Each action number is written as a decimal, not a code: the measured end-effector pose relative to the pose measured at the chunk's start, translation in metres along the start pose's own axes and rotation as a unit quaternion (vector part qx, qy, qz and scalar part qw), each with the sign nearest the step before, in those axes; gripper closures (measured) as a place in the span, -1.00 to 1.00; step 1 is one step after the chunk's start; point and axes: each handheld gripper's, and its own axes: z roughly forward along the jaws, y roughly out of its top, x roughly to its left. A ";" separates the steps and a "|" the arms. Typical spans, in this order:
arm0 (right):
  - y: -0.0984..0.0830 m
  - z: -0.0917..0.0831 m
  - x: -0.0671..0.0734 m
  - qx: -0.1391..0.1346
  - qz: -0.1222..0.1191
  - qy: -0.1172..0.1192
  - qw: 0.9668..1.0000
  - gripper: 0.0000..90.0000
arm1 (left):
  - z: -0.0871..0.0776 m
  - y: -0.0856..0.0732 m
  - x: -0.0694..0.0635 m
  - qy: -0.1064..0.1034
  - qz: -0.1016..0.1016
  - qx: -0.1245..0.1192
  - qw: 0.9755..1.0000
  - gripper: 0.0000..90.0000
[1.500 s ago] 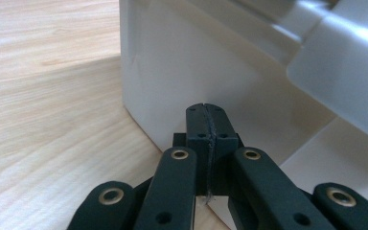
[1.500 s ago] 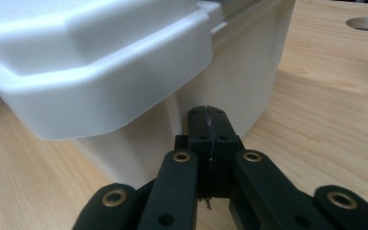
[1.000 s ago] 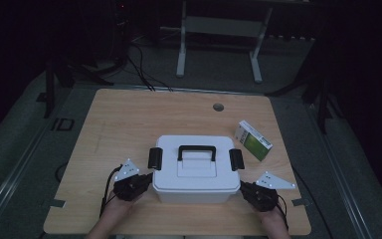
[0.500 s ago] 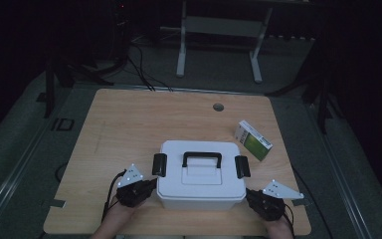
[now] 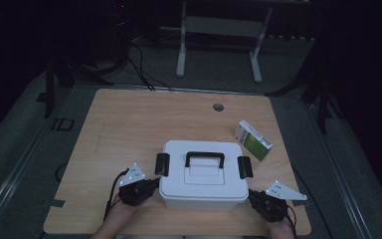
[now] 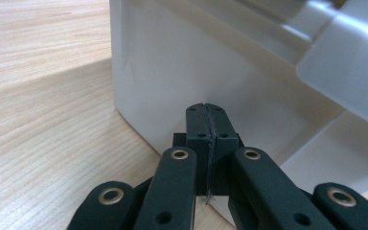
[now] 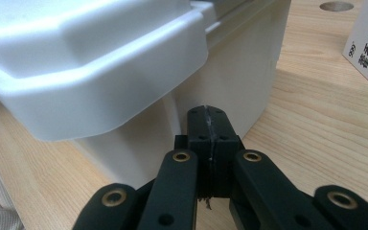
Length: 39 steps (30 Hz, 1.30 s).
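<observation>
A white box (image 5: 202, 177) with a black handle and a black latch at each end sits low in the centre of the high view, on the worktop (image 5: 129, 124), its long axis running left to right across the frame. The left hand-held gripper (image 5: 149, 185) lies at the box's lower-left corner and the right hand-held gripper (image 5: 254, 198) at its lower-right corner, so the box lies between the two, each pointing inward at an end wall. Both are clenched with nothing between the jaws: in the left gripper view the closed tips (image 6: 206, 125) stand just before the white side wall (image 6: 182, 72), below the lid's rim, and in the right gripper view the closed tips (image 7: 207, 125) stand likewise beneath the overhanging lid (image 7: 91, 57). Whether the tips touch the walls cannot be told. Neither hand looks nearer; the pair flank the box about evenly. A green-and-white carton (image 5: 252, 140) lies apart, to the upper right of the box.
</observation>
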 end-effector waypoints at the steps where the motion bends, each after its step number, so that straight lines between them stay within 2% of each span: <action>1: 0.000 0.000 0.000 0.000 0.001 0.000 1.000 1.00 | 0.000 0.000 0.000 0.000 0.002 0.000 1.000 1.00; 6: 0.000 0.000 -0.001 0.001 0.003 0.007 1.000 1.00 | 0.000 0.001 0.001 0.001 0.002 0.002 1.000 0.99; 8: 0.001 0.001 -0.001 0.001 0.004 0.007 1.000 1.00 | 0.000 0.002 0.003 -0.001 -0.006 0.001 1.000 0.99; 11: 0.004 0.006 0.000 0.004 0.002 0.007 1.000 1.00 | 0.000 0.003 0.008 0.004 -0.013 0.000 1.000 0.99; 17: 0.008 0.013 -0.001 0.004 -0.001 0.006 1.000 1.00 | -0.002 0.003 0.012 0.010 -0.012 0.001 1.000 1.00; 21: 0.013 0.019 -0.002 0.009 -0.007 0.004 1.000 1.00 | -0.002 0.004 0.017 0.011 -0.022 -0.001 1.000 1.00; 27: 0.013 0.023 -0.005 0.004 -0.006 0.007 1.000 0.98 | -0.002 0.005 0.019 0.015 -0.013 -0.001 1.000 0.99; 31: 0.012 0.021 -0.009 -0.003 -0.004 0.002 1.000 0.74 | -0.003 0.005 0.023 0.009 -0.011 -0.007 1.000 0.91; 34: 0.012 0.018 -0.013 -0.005 -0.005 -0.008 1.000 0.59 | -0.006 0.005 0.026 0.016 -0.013 -0.008 1.000 0.84; 35: 0.011 0.016 -0.016 -0.009 0.000 -0.011 1.000 0.48 | -0.007 0.006 0.027 0.018 -0.013 -0.007 1.000 0.81; 37: 0.011 0.014 -0.021 -0.017 0.009 -0.022 1.000 0.12 | -0.010 0.006 0.031 0.024 -0.021 -0.001 0.999 0.71; 39: 0.009 0.012 -0.028 -0.019 0.015 -0.033 0.999 -0.14 | -0.014 0.005 0.035 0.034 -0.023 0.006 0.999 0.54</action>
